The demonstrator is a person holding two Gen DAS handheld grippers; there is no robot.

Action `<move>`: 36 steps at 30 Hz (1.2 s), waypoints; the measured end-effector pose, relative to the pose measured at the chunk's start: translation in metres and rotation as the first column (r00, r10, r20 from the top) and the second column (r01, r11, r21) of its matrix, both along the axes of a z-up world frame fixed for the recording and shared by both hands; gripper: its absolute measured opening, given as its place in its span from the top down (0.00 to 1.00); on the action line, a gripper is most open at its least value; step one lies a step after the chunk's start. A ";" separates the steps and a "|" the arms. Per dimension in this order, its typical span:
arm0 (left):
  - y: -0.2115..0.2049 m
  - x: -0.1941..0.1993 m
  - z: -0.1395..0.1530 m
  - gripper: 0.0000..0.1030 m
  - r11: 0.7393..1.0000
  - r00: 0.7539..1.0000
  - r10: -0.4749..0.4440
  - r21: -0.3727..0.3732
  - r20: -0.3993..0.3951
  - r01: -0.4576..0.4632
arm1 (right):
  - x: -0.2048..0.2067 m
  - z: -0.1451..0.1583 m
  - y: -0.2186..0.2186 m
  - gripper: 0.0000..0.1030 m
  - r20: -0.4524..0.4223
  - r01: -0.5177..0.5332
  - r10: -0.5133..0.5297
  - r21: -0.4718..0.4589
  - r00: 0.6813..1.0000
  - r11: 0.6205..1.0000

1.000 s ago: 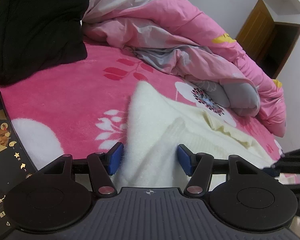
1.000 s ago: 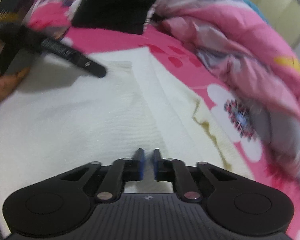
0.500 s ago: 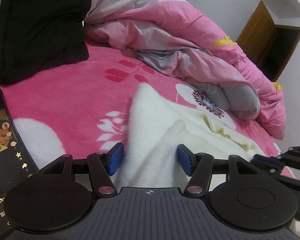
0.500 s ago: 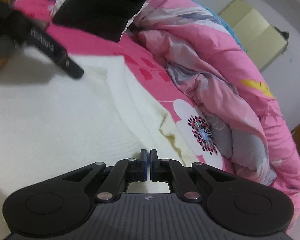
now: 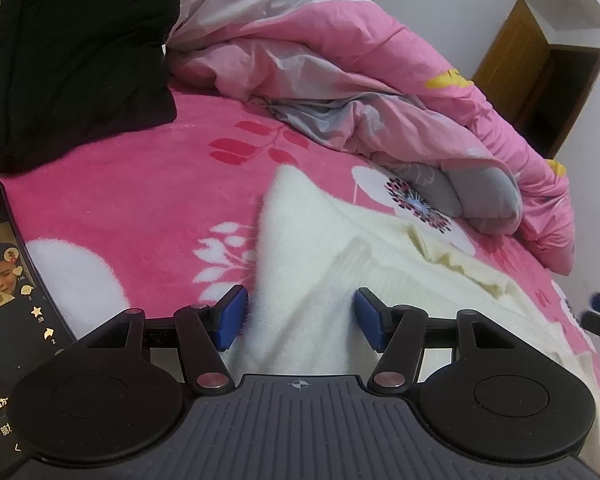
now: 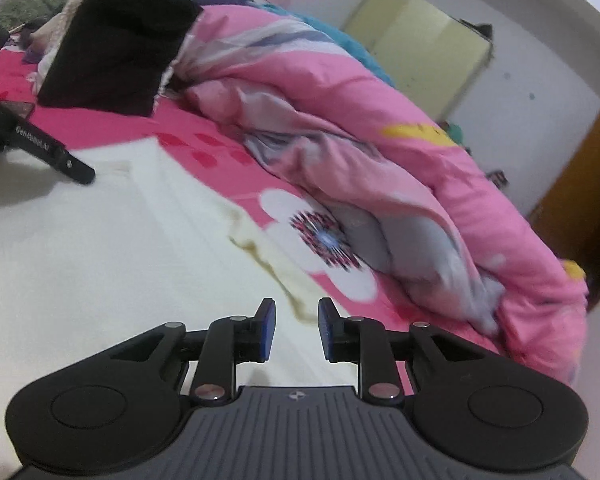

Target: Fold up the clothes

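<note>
Your left gripper [image 5: 298,318] holds its jaws wide, astride a raised fold of the cream fluffy knitted garment [image 5: 300,240] on the pink floral bed blanket [image 5: 140,208]. Your right gripper [image 6: 296,330] jaws stand partly open, empty, above the garment's edge. Grip both layers squarely.

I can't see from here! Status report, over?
Left tool open, straddling the fluffy cream-white sweater. Right tool open, empty, over sweater's edge. Black-cased phone beside the left tool.

Cream fuzzy sweater [image 5: 300,248], partly folded, flat on pink blanket [image 5: 140,200]
</note>
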State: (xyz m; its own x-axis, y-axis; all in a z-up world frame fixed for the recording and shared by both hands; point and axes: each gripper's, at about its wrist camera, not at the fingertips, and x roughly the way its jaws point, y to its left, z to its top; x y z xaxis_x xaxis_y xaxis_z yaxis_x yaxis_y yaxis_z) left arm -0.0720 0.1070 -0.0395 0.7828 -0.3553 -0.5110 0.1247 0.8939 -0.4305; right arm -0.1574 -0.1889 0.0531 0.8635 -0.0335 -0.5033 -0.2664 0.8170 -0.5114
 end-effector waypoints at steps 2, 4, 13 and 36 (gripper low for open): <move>0.000 0.000 0.000 0.43 1.000 1.000 0.001 0.004 0.002 -0.001 | -0.006 -0.003 -0.008 0.76 -0.041 0.002 -0.003 -0.015 0.999 1.000; -0.001 -0.001 0.000 0.43 1.000 1.000 0.002 0.005 0.004 -0.002 | -0.008 -0.009 -0.009 0.76 -0.077 -0.020 0.017 -0.030 0.997 0.999; -0.002 -0.001 0.000 0.43 1.000 1.000 0.004 0.009 0.008 -0.004 | 0.010 -0.031 0.008 0.78 -0.174 -0.157 0.144 -0.063 0.974 0.986; 0.000 0.000 -0.001 0.43 1.000 1.000 0.003 -0.004 0.004 -0.003 | 0.026 -0.023 0.012 0.92 -0.248 -0.193 0.182 -0.023 0.952 0.981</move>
State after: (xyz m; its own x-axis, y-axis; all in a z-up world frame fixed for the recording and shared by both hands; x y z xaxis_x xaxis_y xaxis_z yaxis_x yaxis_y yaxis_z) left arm -0.0724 0.1074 -0.0401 0.7858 -0.3549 -0.5066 0.1234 0.8925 -0.4338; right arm -0.1313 -0.1773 0.0306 0.7079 0.0892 -0.7006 -0.5336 0.7175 -0.4478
